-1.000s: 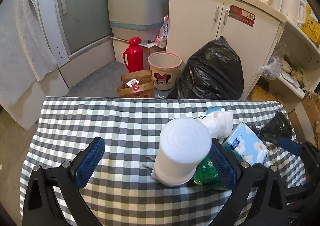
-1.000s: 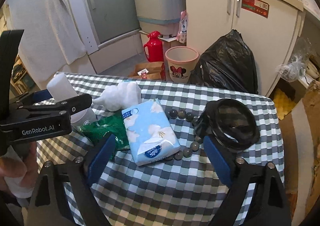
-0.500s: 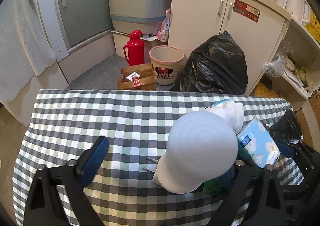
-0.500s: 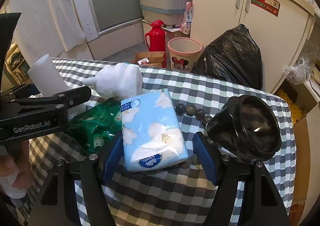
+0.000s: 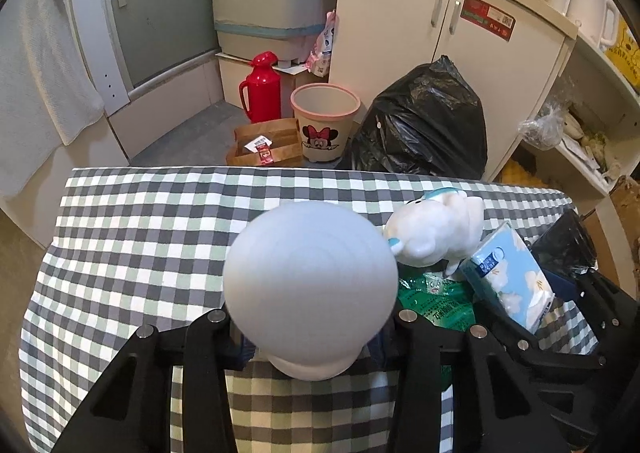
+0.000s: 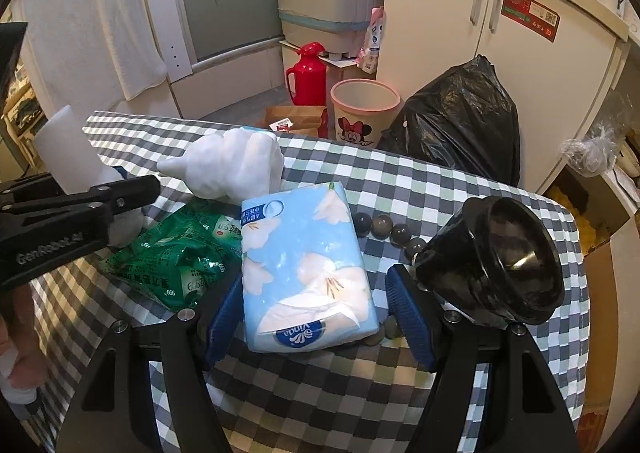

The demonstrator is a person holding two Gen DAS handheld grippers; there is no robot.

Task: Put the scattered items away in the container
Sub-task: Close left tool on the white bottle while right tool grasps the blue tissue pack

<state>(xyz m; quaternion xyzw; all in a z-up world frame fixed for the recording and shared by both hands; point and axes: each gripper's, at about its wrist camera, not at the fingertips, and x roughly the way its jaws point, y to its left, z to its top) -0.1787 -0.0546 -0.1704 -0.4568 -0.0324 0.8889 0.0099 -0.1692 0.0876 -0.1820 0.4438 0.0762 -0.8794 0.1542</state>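
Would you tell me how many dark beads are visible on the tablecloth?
6 beads: four in a row between the tissue pack and black container, two by the pack's near corner. Others may hide under the pack.

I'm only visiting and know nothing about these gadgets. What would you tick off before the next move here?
1. Left gripper holding the white cylinder: fingers closed against its sides. Ok.
2. Right gripper lined up on the tissue pack: one finger on each side, not yet closed. Ok.
3. Black container ready to receive things: it lies tipped over, mouth facing sideways. Not ok.
4. Green packet free of the tissue pack: their edges meet, overlap unclear. Cannot tell.
5. Beads clear of the closing fingers: some lie right beside one finger. Not ok.
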